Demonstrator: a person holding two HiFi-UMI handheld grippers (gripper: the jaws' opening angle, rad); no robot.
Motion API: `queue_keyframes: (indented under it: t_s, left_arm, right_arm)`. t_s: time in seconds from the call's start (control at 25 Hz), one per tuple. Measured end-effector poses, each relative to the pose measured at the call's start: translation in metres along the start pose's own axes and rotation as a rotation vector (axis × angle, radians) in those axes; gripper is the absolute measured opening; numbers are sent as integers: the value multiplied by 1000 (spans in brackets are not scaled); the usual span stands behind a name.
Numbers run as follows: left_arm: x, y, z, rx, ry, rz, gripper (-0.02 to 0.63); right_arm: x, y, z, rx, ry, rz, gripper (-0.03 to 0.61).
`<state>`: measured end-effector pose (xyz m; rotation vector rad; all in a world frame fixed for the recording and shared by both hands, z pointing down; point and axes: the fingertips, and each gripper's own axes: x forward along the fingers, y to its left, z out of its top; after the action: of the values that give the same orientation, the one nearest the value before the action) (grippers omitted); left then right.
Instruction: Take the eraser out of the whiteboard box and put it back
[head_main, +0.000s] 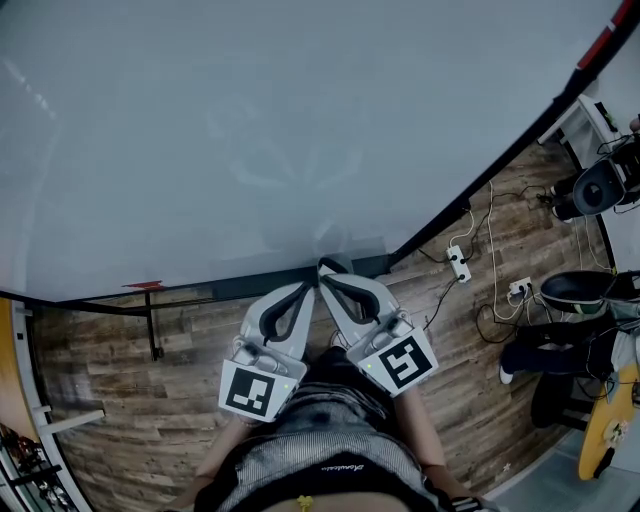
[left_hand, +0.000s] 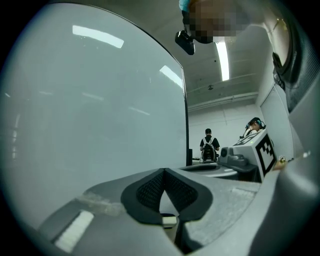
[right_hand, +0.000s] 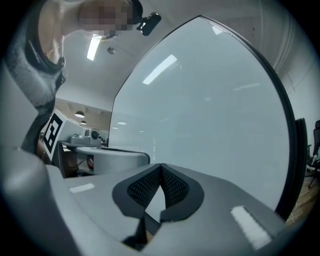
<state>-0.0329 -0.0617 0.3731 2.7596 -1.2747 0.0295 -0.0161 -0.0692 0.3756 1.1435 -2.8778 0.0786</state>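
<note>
A large whiteboard (head_main: 250, 130) fills the top of the head view, with a dark tray ledge (head_main: 250, 278) along its lower edge. A small red item (head_main: 145, 285) lies on that ledge at the left. No eraser shows in any view. My left gripper (head_main: 308, 288) and right gripper (head_main: 326, 268) are held side by side in front of the board, their tips close to the ledge. The left gripper (left_hand: 164, 171) is shut with its tips touching and nothing between them. The right gripper (right_hand: 160, 166) is shut and empty too. Both point at the board's surface (right_hand: 210, 110).
On the wooden floor (head_main: 130, 370) to the right lie a white power strip (head_main: 459, 263) and cables. A black stool (head_main: 580, 290), dark equipment (head_main: 600, 187) and a yellow object (head_main: 610, 420) stand further right. A person (left_hand: 209, 145) stands far off in the left gripper view.
</note>
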Motion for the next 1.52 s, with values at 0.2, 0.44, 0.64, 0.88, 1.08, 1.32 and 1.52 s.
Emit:
queue_keyframes:
  t_s: [0.2,0.44,0.64,0.88,1.08,1.32,1.52]
  left_arm:
    - [0,-2,-2,2,3,-6,2]
    - [2,-1,-4,-4,16,-13,2]
    - [3,1,-6,-13,30,-12,2]
    - [5,3,-10,-18,41,-11,2]
    - [5,6,-10,-15,41,-8,2]
    - [9,6,-12,-20,49,-8,2]
    - [11,8,-13,-23,54,-8,2]
  right_arm:
    - [0,3,4,-17,-11,7,2]
    - [0,2,4,-15,-2,3,2]
    - [1,2,3,-14,5,6,2]
    - [2,1,0,-16,19,7,2]
    - [4,0,-1,-18,24,5,2]
    - [5,-3,-2,-11,26,3,0]
    - [6,-5,-2,-13,31,2,0]
